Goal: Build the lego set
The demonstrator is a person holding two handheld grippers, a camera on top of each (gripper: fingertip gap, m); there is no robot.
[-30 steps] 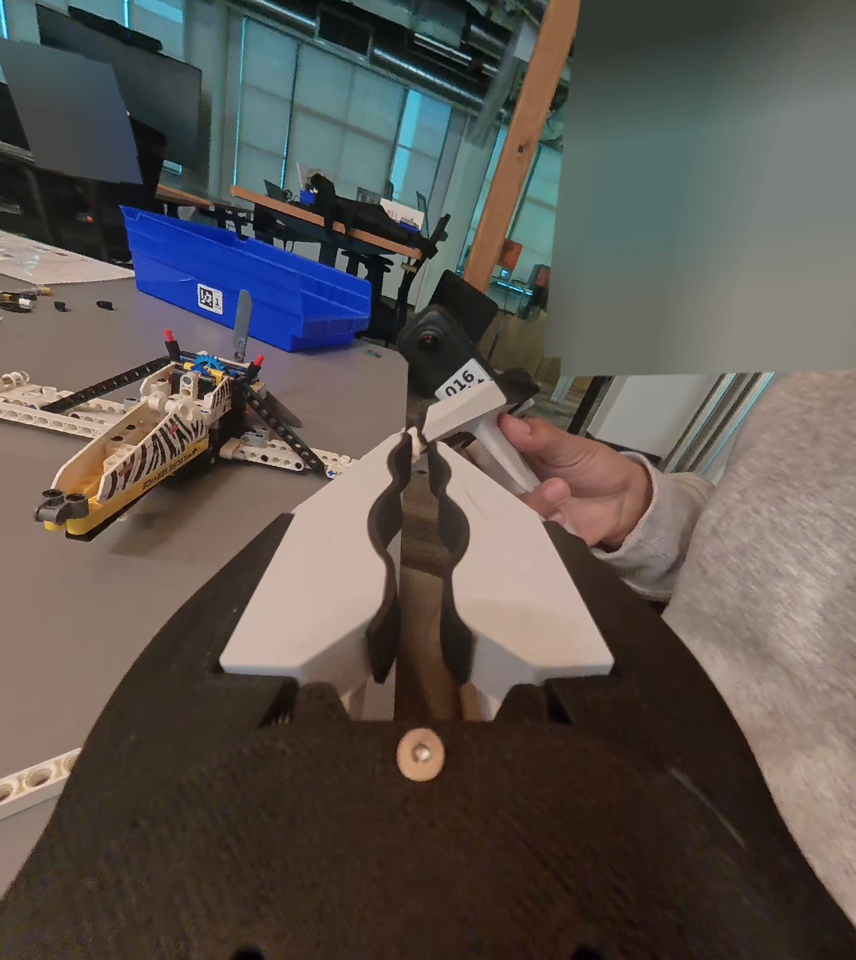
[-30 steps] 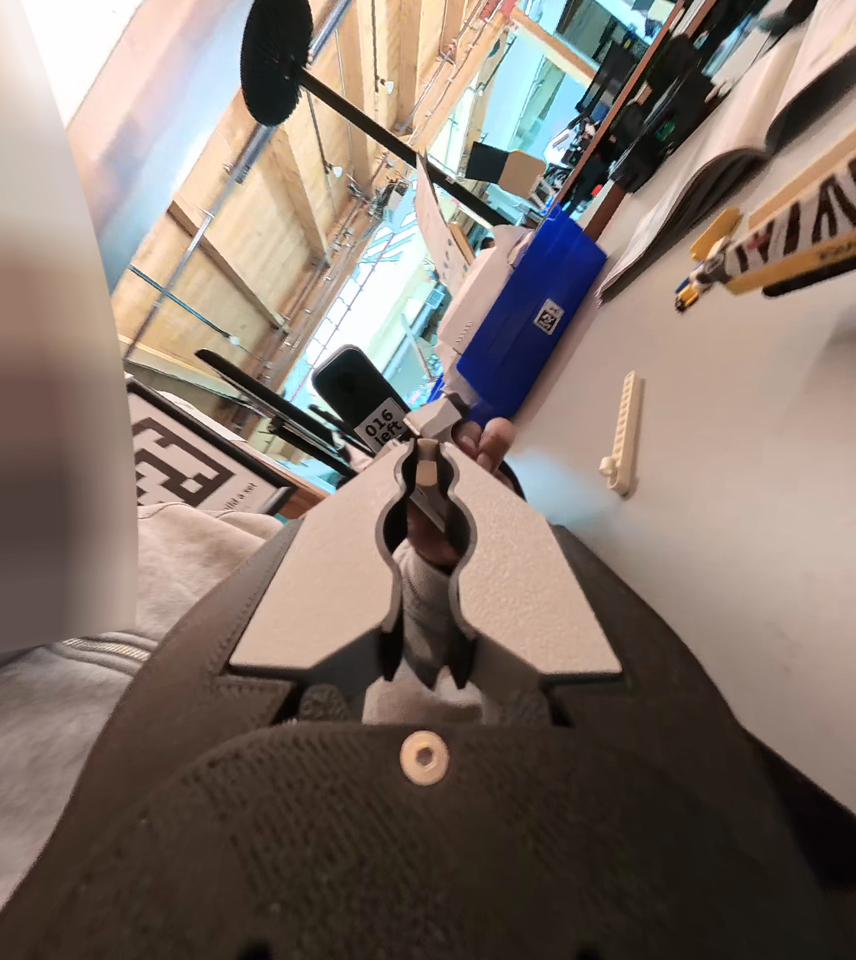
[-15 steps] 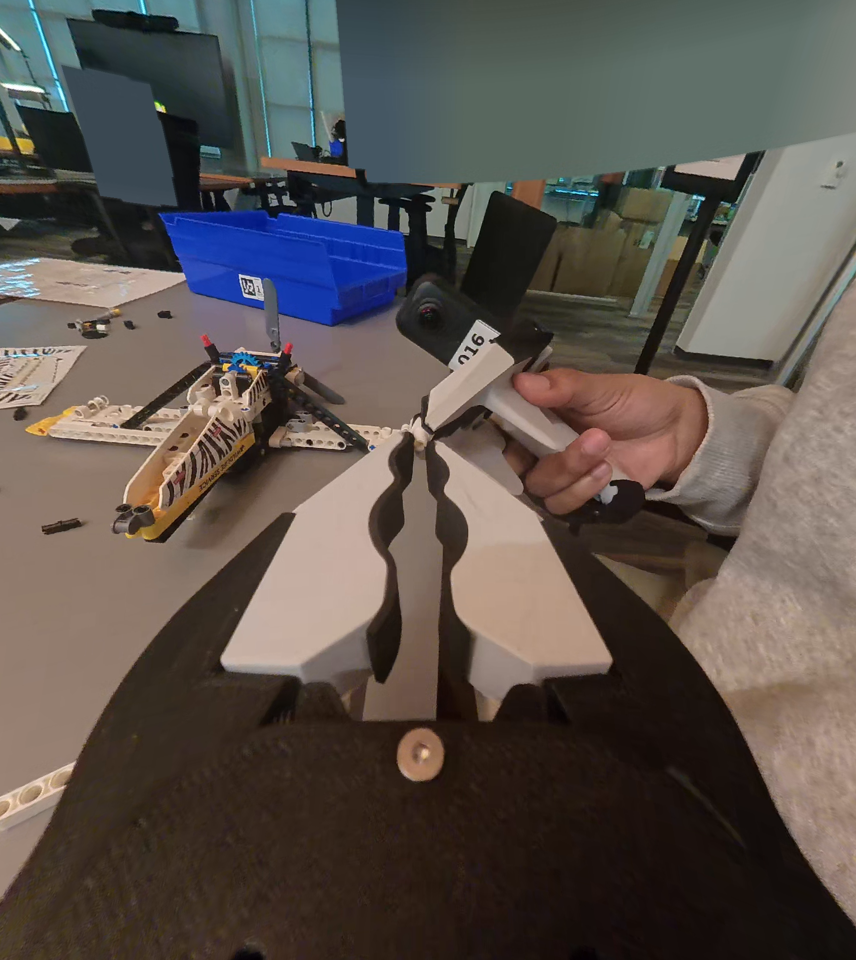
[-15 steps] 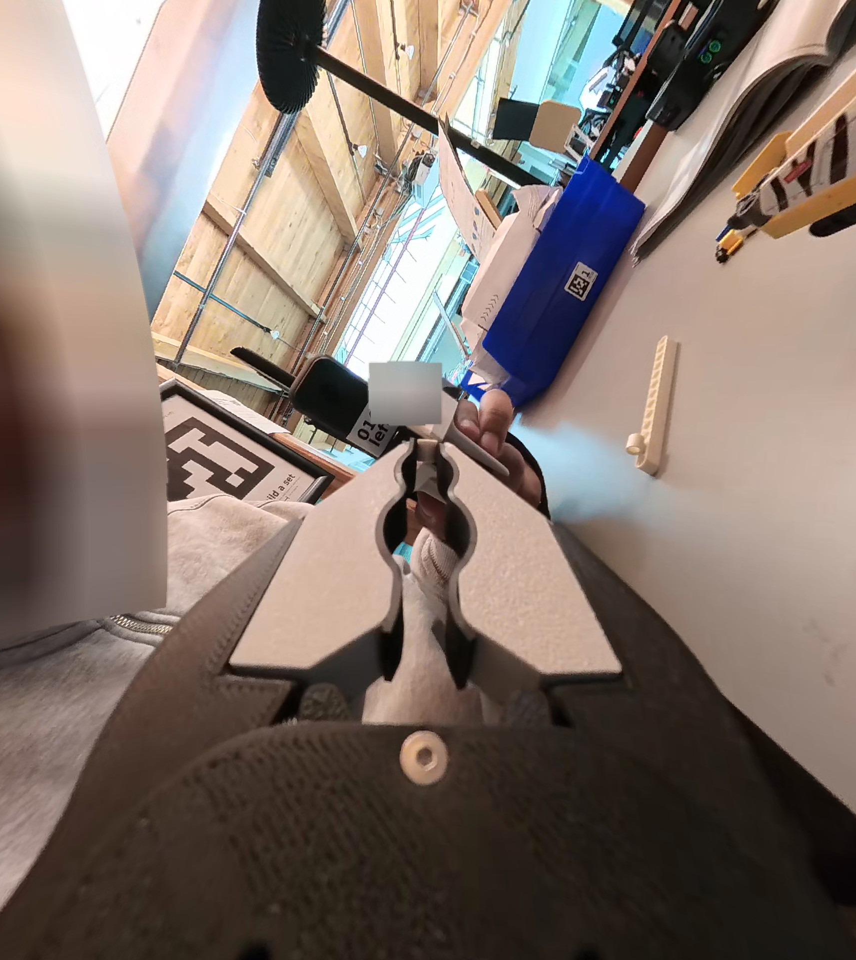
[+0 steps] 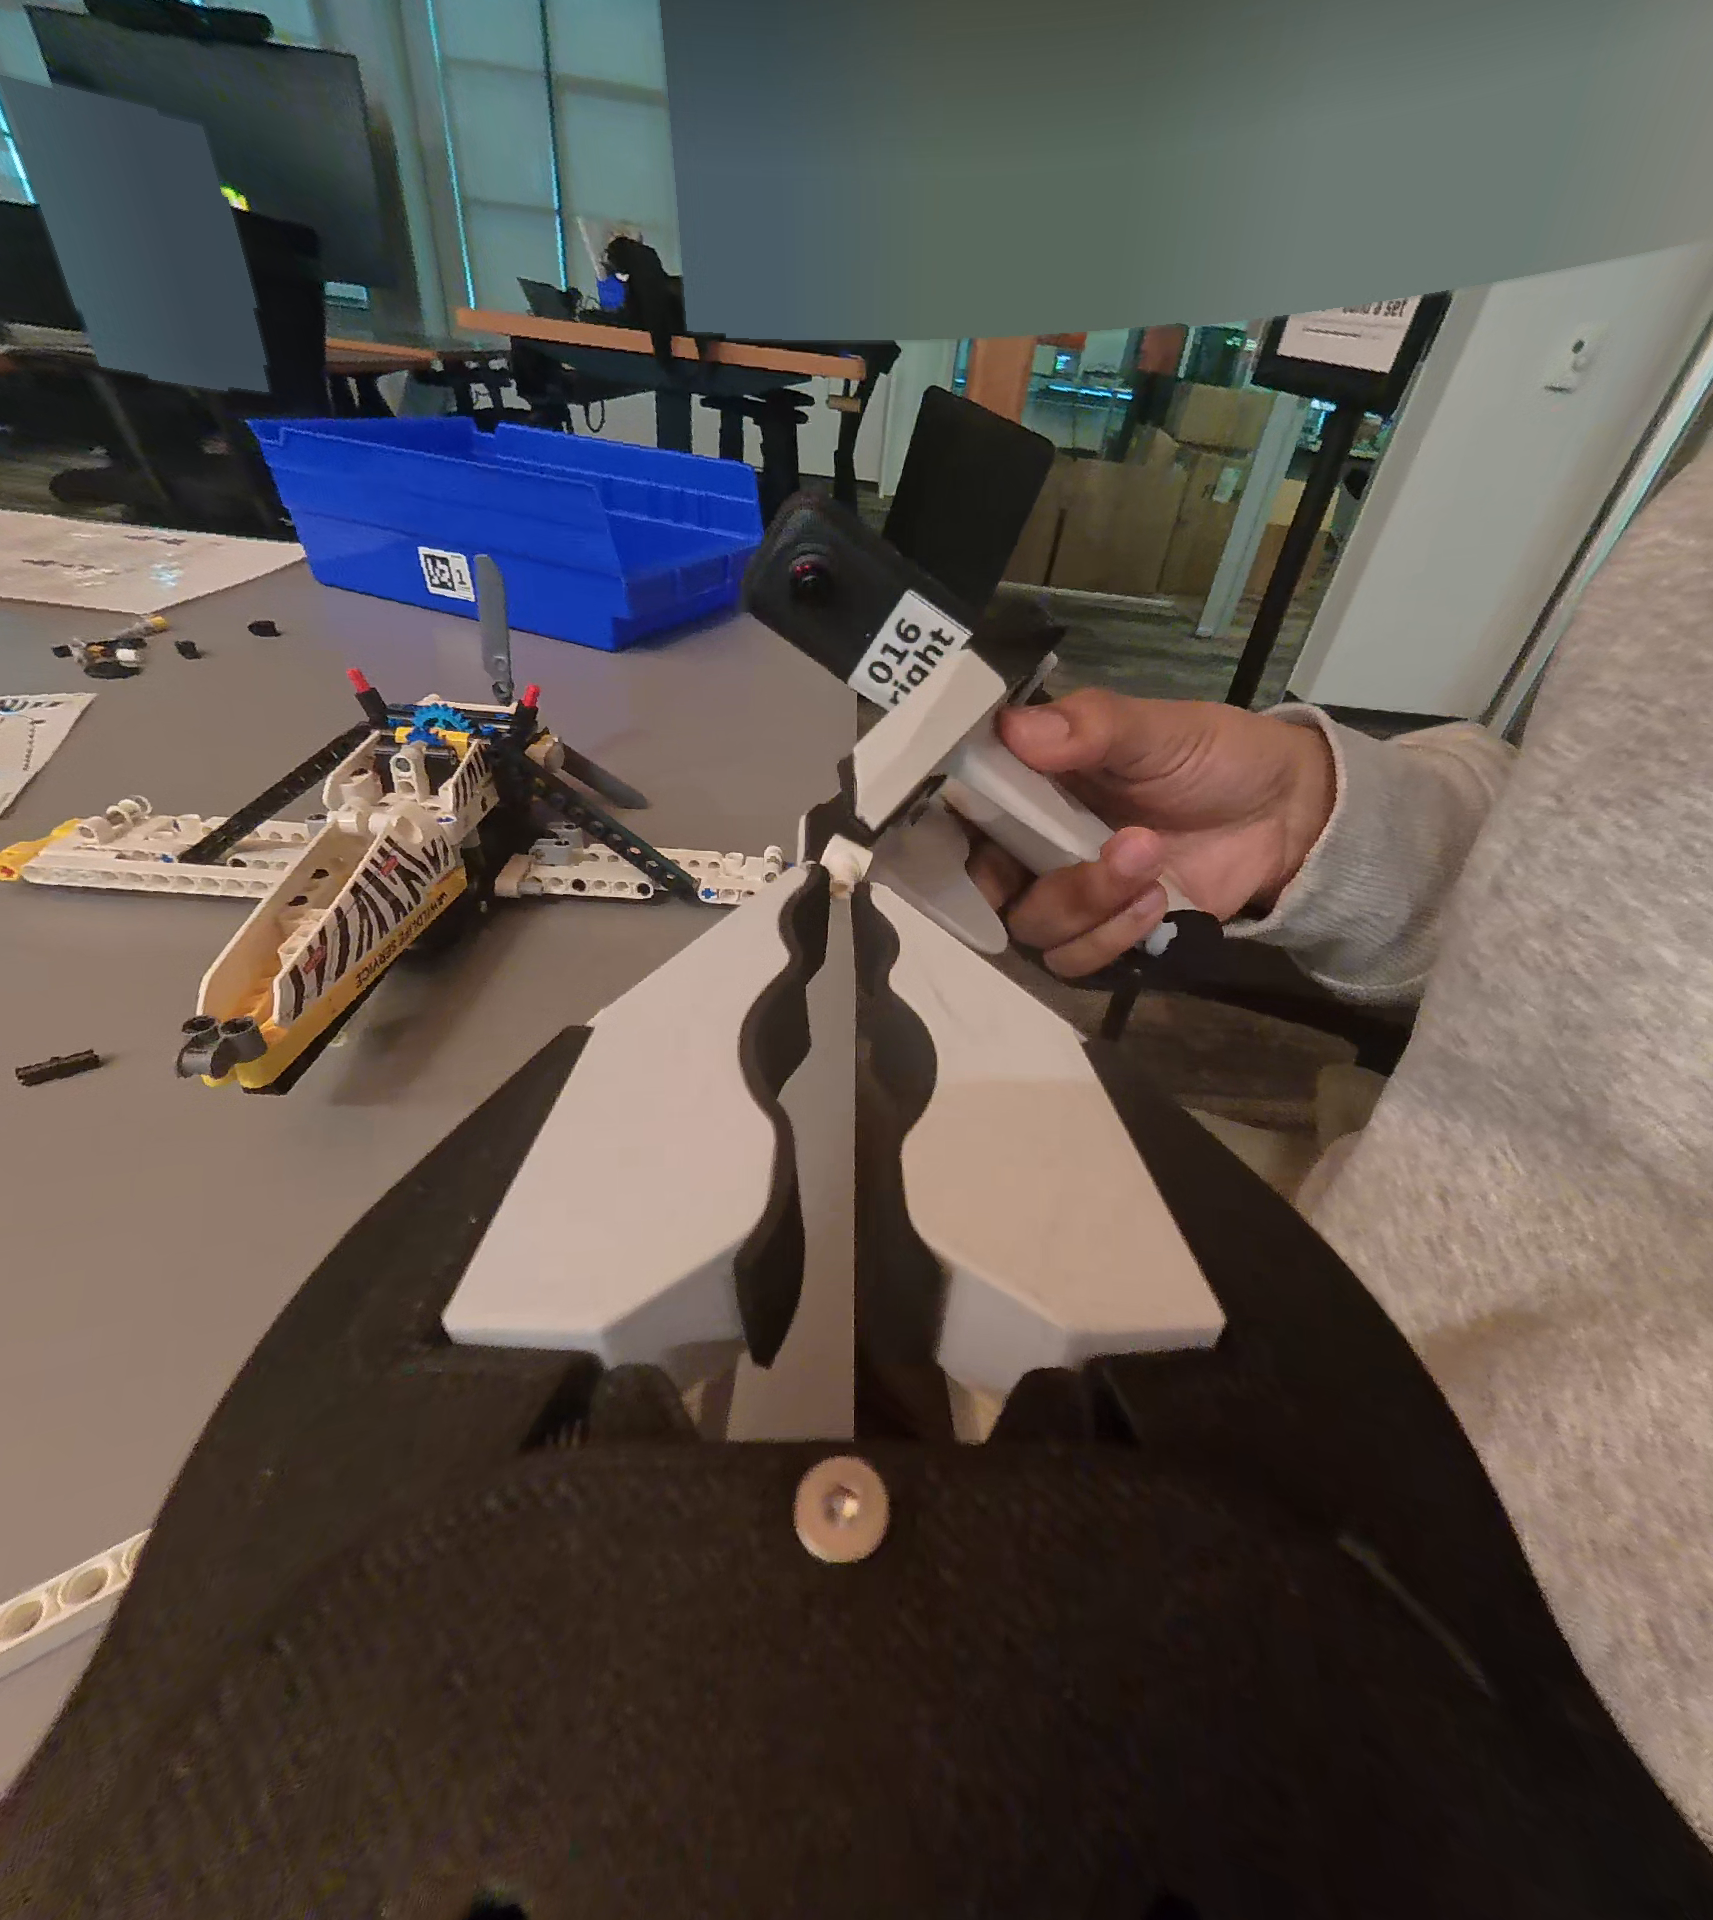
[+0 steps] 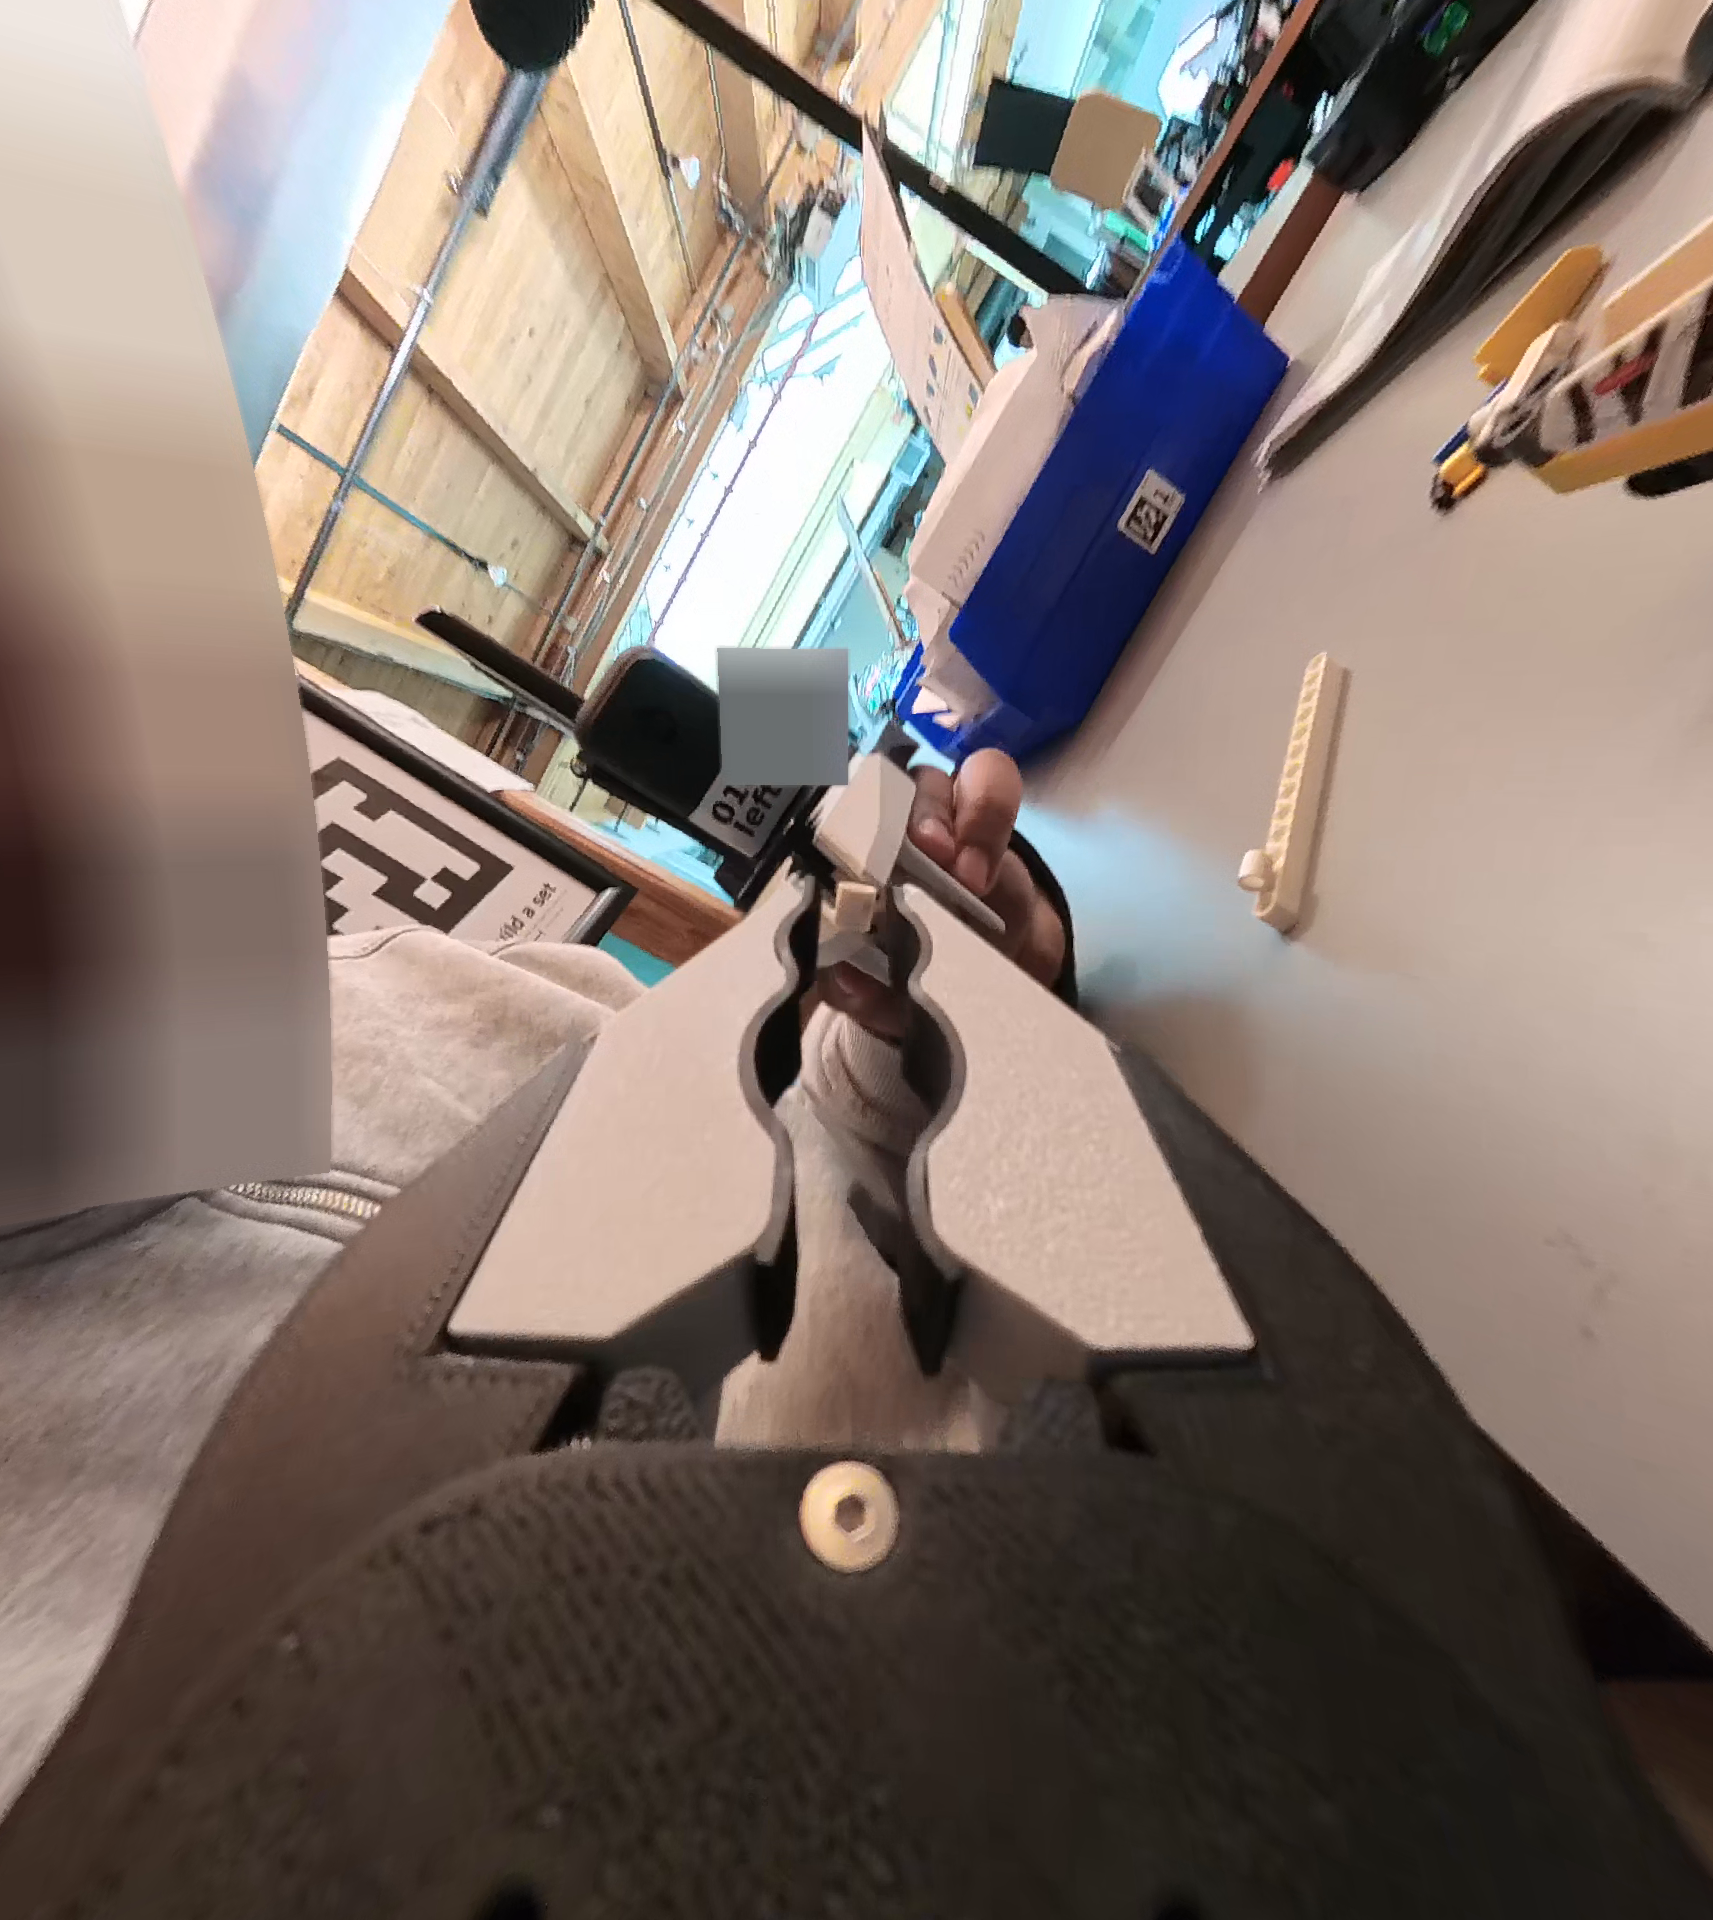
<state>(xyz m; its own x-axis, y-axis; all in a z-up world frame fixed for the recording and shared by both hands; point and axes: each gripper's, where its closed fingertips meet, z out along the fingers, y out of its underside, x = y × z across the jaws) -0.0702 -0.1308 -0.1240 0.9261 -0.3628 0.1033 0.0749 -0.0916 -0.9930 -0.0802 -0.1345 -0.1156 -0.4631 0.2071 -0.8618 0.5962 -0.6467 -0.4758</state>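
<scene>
Lego model (image 5: 353, 894), zebra-striped, sits part-built on the grey table (image 5: 104, 1195), apart from both tools. Left gripper (image 5: 836, 883) and right gripper (image 6: 857, 904) meet tip to tip above the table edge, each pinched narrowly on one small pale piece (image 6: 854, 902), probably handing it over; its exact shape is unclear.

Left gripper (image 5: 839, 883): fingertips pinched together, raised.
Right gripper (image 6: 854, 902): tip to tip with it, pinched.
Right hand (image 5: 1158, 821): grasps handle.
</scene>
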